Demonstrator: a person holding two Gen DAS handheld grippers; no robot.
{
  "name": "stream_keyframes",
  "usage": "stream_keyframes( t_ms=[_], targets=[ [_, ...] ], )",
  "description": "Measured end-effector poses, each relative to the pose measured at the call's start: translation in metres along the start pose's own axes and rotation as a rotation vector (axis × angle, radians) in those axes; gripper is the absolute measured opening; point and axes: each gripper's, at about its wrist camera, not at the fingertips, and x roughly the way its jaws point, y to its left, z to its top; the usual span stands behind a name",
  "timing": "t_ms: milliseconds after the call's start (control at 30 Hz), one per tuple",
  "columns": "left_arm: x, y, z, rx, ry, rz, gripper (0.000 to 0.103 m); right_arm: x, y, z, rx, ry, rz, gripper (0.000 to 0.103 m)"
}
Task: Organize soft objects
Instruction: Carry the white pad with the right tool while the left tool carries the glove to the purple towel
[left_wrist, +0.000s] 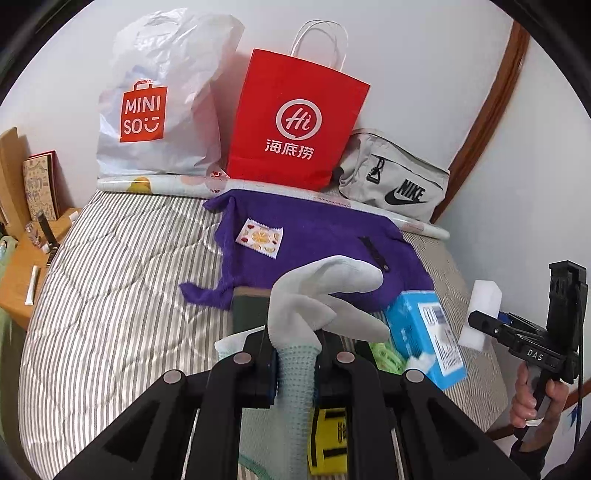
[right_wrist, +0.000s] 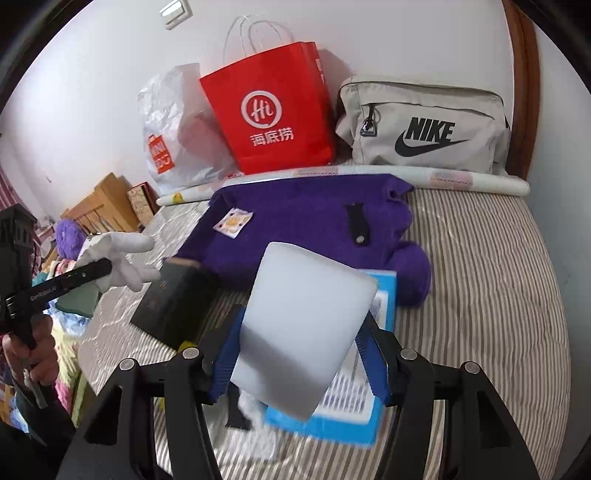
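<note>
- Your left gripper (left_wrist: 295, 354) is clenched on a pale grey glove (left_wrist: 325, 295), lifted above the striped bed (left_wrist: 110, 295); the glove's fingers splay forward over the near edge of the purple towel (left_wrist: 314, 236).
- Just under the glove, a dark green box (right_wrist: 171, 299) lies on the bed beside the towel.
- On the towel sit a small fruit-print sachet (left_wrist: 259, 240) and a black strap (right_wrist: 357, 221).
- A blue box (left_wrist: 424, 332) rests at the towel's near right corner.
- Your right gripper (right_wrist: 301, 350) is grasping a white sponge block (right_wrist: 306, 332), raised over that blue box.
- Along the wall stand a white Miniso bag (left_wrist: 155, 110), a red paper bag (left_wrist: 295, 122) and a grey Nike pouch (right_wrist: 424, 125).
</note>
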Motion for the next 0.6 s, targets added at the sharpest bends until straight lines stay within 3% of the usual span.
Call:
stream_keyframes(
  t_ms=[333, 600],
  targets=[
    [0.051, 0.011, 0.046, -0.058, 0.022, -0.008, 0.013, 0.048, -0.021, 0.058, -0.009, 0.026, -0.02, 0.059],
    [0.103, 0.013, 0.078, -0.034, 0.071, 0.023, 0.013, 0.103, -0.036, 0.091, -0.037, 0.119, -0.029, 0.059]
  ],
)
